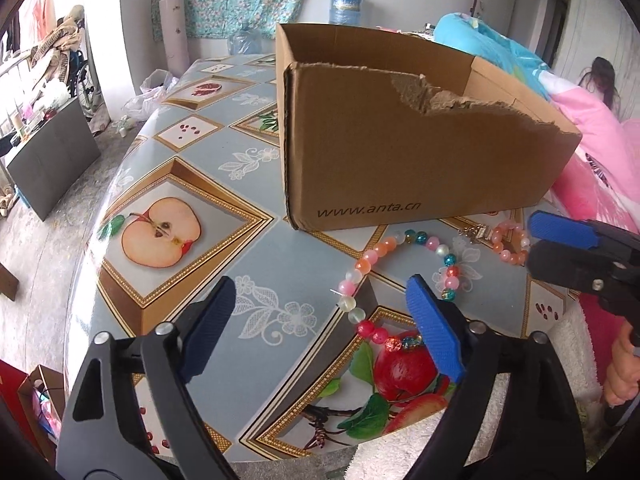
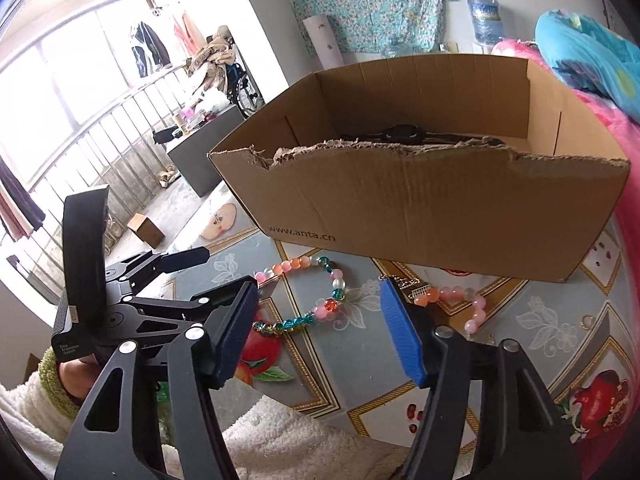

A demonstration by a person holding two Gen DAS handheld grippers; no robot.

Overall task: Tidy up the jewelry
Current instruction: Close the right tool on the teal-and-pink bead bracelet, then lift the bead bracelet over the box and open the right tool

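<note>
Tabletop necklace (image 1: 404, 276) beneath gripper (image 1: 320, 320)

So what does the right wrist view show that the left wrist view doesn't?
Only the right wrist view looks into the cardboard box, where a dark object lies, and shows a small ring on the table. Only the left wrist view shows the cut-apple print up close and the bead strand's loose end. Both show the bead strand, the box, and both open grippers, nothing held.
</note>
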